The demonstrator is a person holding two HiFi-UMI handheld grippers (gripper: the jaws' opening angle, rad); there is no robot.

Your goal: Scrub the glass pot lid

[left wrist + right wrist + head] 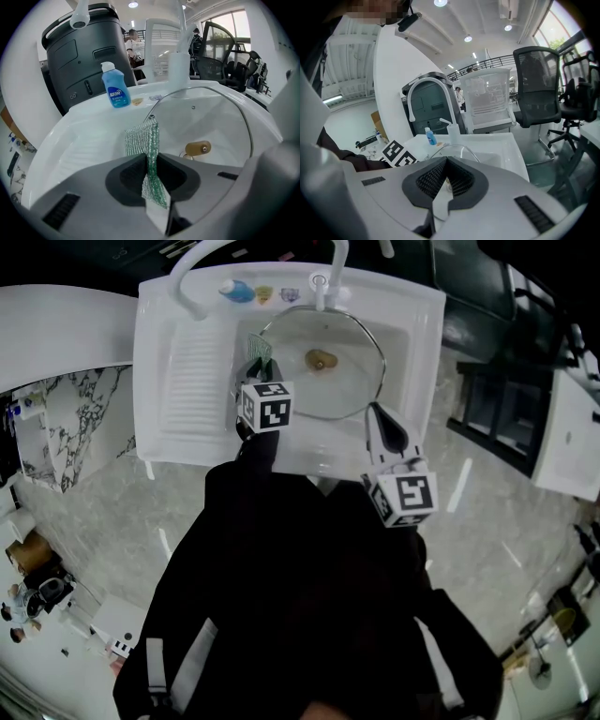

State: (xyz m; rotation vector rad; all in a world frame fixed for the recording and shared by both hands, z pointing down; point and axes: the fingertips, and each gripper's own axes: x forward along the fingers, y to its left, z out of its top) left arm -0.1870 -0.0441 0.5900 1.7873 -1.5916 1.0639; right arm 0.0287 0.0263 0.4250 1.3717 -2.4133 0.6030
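Left gripper view: the left gripper [151, 158] is clamped on a green mesh scourer [140, 138], held just beside the lid [213, 117], which stands tilted in the sink [84, 136]. The right gripper [446, 161] is closed almost fully, pinching the lid's near rim.

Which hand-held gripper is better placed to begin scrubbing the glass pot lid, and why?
Left. The left hand-held gripper clamps the green scouring cloth beside the glass pot lid in the sink; the right hand-held gripper is shut on nothing.
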